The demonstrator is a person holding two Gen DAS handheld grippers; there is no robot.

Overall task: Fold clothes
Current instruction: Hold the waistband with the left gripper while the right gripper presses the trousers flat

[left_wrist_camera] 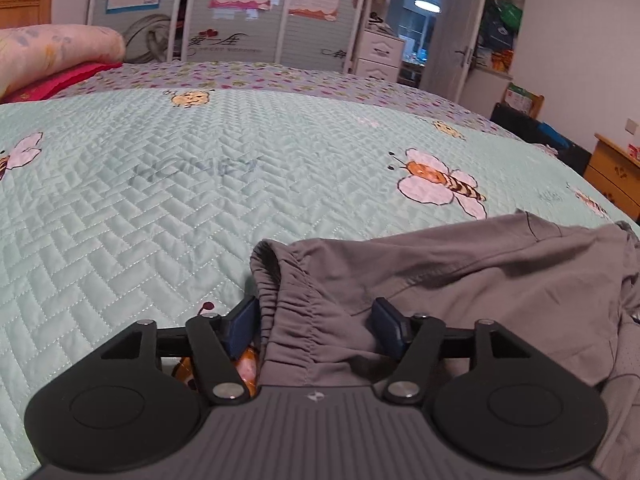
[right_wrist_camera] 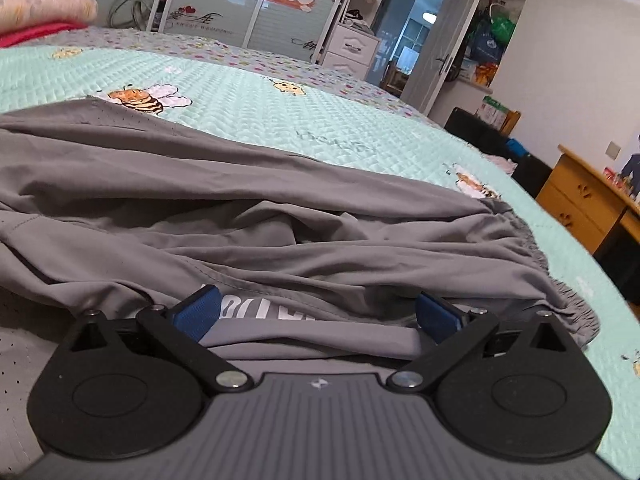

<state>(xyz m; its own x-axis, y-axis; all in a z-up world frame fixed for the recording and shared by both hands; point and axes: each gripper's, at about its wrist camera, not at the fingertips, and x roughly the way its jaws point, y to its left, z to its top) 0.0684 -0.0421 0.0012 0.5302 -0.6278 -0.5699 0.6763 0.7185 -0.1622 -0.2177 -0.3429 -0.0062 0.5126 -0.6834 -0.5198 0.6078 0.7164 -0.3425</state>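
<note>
My left hand-held gripper (left_wrist_camera: 316, 330) is released, pads either side of the grey shorts' (left_wrist_camera: 460, 292) elastic waistband, not pinching. Right hand-held gripper (right_wrist_camera: 320, 316) spread wide over crumpled fabric. Shorts lie at the bed's (left_wrist_camera: 160, 200) near edge.

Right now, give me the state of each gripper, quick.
Left gripper: open, its pads apart on either side of the grey shorts' waistband, not pinching it.
Right gripper: wide open over the grey cloth, holding nothing.
</note>
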